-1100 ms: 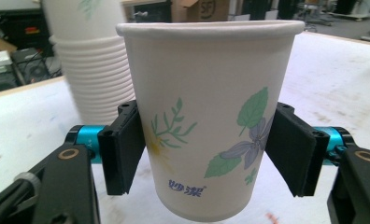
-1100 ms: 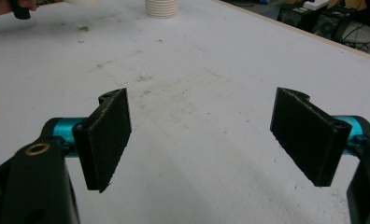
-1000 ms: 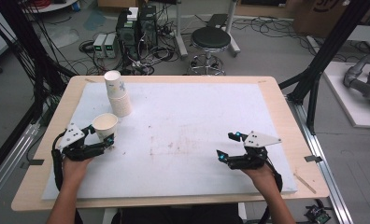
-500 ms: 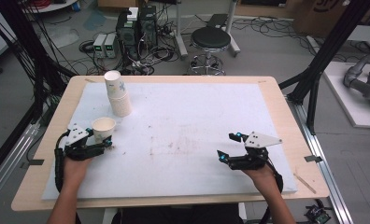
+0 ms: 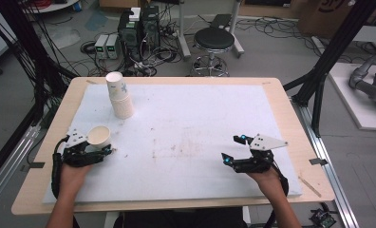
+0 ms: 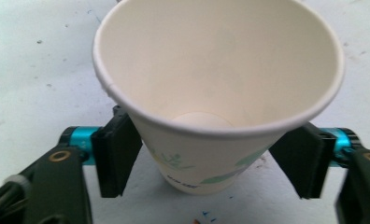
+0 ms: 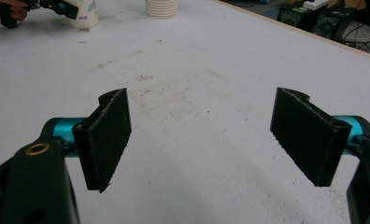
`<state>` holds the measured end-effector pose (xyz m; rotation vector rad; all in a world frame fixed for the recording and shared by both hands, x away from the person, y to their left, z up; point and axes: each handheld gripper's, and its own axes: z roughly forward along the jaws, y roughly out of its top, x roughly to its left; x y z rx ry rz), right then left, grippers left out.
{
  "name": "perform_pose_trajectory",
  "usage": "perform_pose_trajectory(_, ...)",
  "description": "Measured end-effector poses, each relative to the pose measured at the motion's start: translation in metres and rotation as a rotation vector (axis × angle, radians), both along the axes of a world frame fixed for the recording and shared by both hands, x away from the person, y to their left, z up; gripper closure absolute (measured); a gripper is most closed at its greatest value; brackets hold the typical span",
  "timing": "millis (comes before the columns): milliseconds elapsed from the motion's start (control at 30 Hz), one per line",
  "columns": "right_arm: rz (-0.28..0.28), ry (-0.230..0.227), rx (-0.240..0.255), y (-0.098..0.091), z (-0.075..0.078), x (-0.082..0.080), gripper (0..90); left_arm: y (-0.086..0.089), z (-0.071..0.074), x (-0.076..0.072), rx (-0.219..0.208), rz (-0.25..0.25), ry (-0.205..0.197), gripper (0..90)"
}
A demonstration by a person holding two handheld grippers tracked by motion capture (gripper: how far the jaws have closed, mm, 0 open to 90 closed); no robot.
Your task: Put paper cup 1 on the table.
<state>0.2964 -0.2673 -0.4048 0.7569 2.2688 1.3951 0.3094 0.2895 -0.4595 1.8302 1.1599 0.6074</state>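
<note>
A single white paper cup (image 5: 99, 136) (image 6: 211, 93) stands upright on the white mat, between the jaws of my left gripper (image 5: 101, 147) (image 6: 206, 163). Those jaws have just been opening, and the pads (image 6: 115, 158) now stand slightly off the cup's wall on both sides. A stack of the same cups (image 5: 119, 97) (image 7: 162, 7) stands farther back on the mat. My right gripper (image 5: 231, 149) (image 7: 206, 140) rests low over the mat at the front right, open, with nothing between its pads. The right gripper view shows the single cup (image 7: 86, 14) far off at the upper left.
The wooden table (image 5: 290, 118) carries a white mat (image 5: 200, 118) with faint stains in the middle. Behind the table are a black stool (image 5: 213, 40), computer boxes (image 5: 138, 23) and cables on the floor. Black frame posts (image 5: 328, 61) flank the table.
The left gripper came down and toward the person with the cup, which now sits on the mat, and its jaws spread apart. The right hand kept still.
</note>
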Motion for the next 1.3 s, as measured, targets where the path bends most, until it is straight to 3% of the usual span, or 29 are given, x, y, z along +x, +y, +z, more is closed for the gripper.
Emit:
perform_pose_trajectory(100, 0.005, 0.004, -0.002, 0.000, 0.000, 0.000, 20.9, 0.003, 0.000, -0.004, -0.039, 0.007, -0.005, 19.0)
perform_pose_trajectory(233, 0.012, 0.012, -0.005, 0.000, -0.001, 0.000, 20.9, 0.010, 0.003, -0.013, -0.079, 0.041, -0.035, 18.5)
perform_pose_trajectory(367, 0.018, 0.020, -0.004, 0.000, -0.001, 0.000, 20.9, 0.019, 0.014, -0.026, -0.146, 0.056, -0.132, 18.4)
perform_pose_trajectory(500, 0.015, 0.016, -0.003, -0.001, 0.000, 0.000, 20.9, 0.022, 0.025, -0.036, -0.194, 0.021, -0.212, 18.3)
perform_pose_trajectory(833, 0.013, 0.015, -0.002, -0.001, 0.001, 0.000, 21.0, 0.009, 0.050, -0.045, -0.318, -0.034, -0.374, 17.8)
perform_pose_trajectory(1133, -0.024, -0.011, -0.005, -0.004, 0.004, -0.002, 20.9, -0.009, 0.050, -0.041, -0.344, -0.095, -0.372, 16.0)
perform_pose_trajectory(1300, -0.071, -0.019, -0.007, -0.006, 0.005, -0.003, 20.9, -0.032, 0.045, -0.037, -0.335, -0.127, -0.385, 16.0)
